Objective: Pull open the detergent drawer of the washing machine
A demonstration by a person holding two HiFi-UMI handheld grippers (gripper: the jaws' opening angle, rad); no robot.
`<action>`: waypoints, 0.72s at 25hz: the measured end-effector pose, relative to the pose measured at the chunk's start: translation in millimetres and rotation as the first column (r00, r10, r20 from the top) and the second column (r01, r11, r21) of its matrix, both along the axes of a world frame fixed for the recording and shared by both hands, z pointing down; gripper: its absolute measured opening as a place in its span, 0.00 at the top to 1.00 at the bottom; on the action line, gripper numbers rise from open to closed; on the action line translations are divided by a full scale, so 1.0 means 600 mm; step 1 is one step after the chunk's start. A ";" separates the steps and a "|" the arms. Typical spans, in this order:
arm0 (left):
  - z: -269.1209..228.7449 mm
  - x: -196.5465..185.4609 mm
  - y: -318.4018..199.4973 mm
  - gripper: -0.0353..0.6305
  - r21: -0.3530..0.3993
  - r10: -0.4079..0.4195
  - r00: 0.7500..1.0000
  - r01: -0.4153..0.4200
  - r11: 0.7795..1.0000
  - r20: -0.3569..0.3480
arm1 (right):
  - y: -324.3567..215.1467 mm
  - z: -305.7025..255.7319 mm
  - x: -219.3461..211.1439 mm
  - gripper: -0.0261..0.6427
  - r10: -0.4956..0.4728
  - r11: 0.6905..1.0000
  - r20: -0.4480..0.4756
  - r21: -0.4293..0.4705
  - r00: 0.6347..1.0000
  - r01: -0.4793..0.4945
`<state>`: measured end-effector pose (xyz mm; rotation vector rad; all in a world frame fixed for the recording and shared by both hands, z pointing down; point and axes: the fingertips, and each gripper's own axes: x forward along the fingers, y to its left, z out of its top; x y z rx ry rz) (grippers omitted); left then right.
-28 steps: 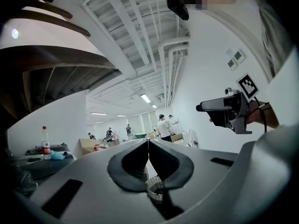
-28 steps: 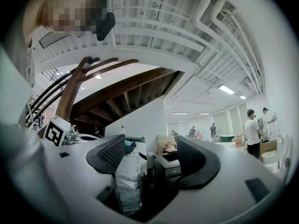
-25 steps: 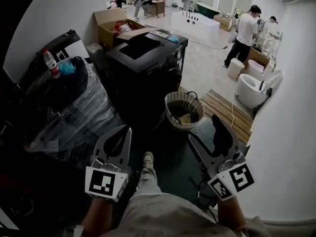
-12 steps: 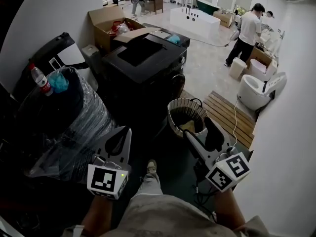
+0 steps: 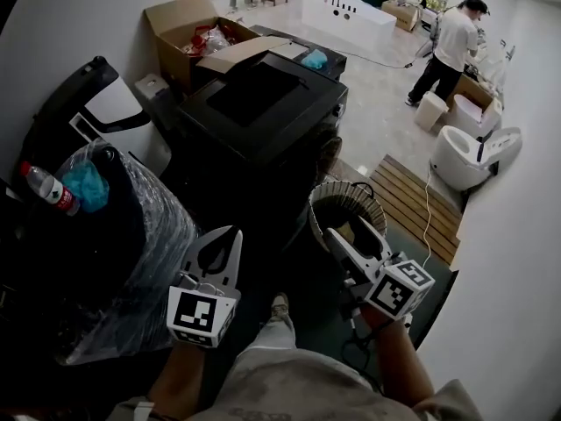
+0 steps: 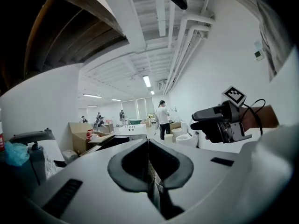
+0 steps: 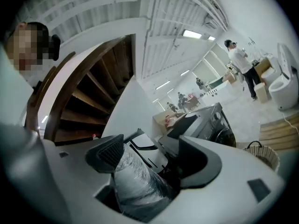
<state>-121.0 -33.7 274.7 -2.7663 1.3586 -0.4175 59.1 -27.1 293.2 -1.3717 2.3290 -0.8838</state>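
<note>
Where the drawer sits: on the front of the black front-loading washing machine [image 5: 263, 103], ahead of and above both grippers. The front panel shows only at a steep slant, so I cannot pick out the drawer itself in any view.
Drawer state: judged shut, since nothing stands out from the machine's front.
Right gripper [image 5: 349, 229]: jaws wide apart, nothing held. It is the nearer of the two to the machine's front, but well apart from it.
Left gripper [image 5: 230, 235]: jaws closed together, pads meeting, empty. It is level with the right gripper, on its left, and also clear of the machine.
Ahead of right gripper: round woven basket [image 5: 346, 204] on the floor, between that gripper and the machine's door side.
Left of left gripper: dark bundle wrapped in clear plastic film [image 5: 123, 235]. It shows through the right gripper's open jaws as background only, not gripped.
Beyond machine: open brown cardboard box [image 5: 188, 24], far from both grippers.
Done so far: none of the pull; neither gripper has made contact.
Left to do: reach the panel, find the drawer's front edge, close on it, pull it straight out.
</note>
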 end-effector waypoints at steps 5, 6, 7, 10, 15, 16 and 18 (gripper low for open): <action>0.035 -0.013 -0.112 0.92 -0.024 0.015 0.999 -0.014 1.000 0.029 | -0.105 0.070 -0.021 0.43 0.015 0.996 0.099 -0.092 0.995 -0.006; 0.042 -0.016 -0.132 0.92 -0.029 0.018 0.999 -0.017 0.999 0.036 | -0.124 0.083 -0.025 0.43 0.018 0.994 0.117 -0.111 0.993 -0.004; 0.050 -0.019 -0.151 0.92 -0.036 0.020 0.999 -0.019 0.999 0.038 | -0.143 0.097 -0.028 0.43 0.020 0.992 0.135 -0.129 0.991 -0.003; 0.073 -0.027 -0.204 0.92 -0.062 0.022 0.999 -0.020 0.998 0.036 | -0.197 0.130 -0.037 0.42 0.034 0.987 0.199 -0.160 0.979 -0.002; 0.126 -0.043 -0.275 0.92 -0.109 -0.001 1.000 -0.001 0.994 -0.021 | -0.280 0.180 -0.055 0.40 0.040 0.983 0.293 -0.185 0.955 0.016; 0.135 -0.043 -0.286 0.92 -0.115 -0.005 1.000 0.002 0.993 -0.026 | -0.293 0.194 -0.056 0.39 0.044 0.980 0.318 -0.198 0.947 0.021; 0.154 -0.044 -0.303 0.92 -0.126 -0.012 0.999 0.008 0.992 -0.031 | -0.314 0.226 -0.058 0.39 0.053 0.973 0.361 -0.229 0.931 0.033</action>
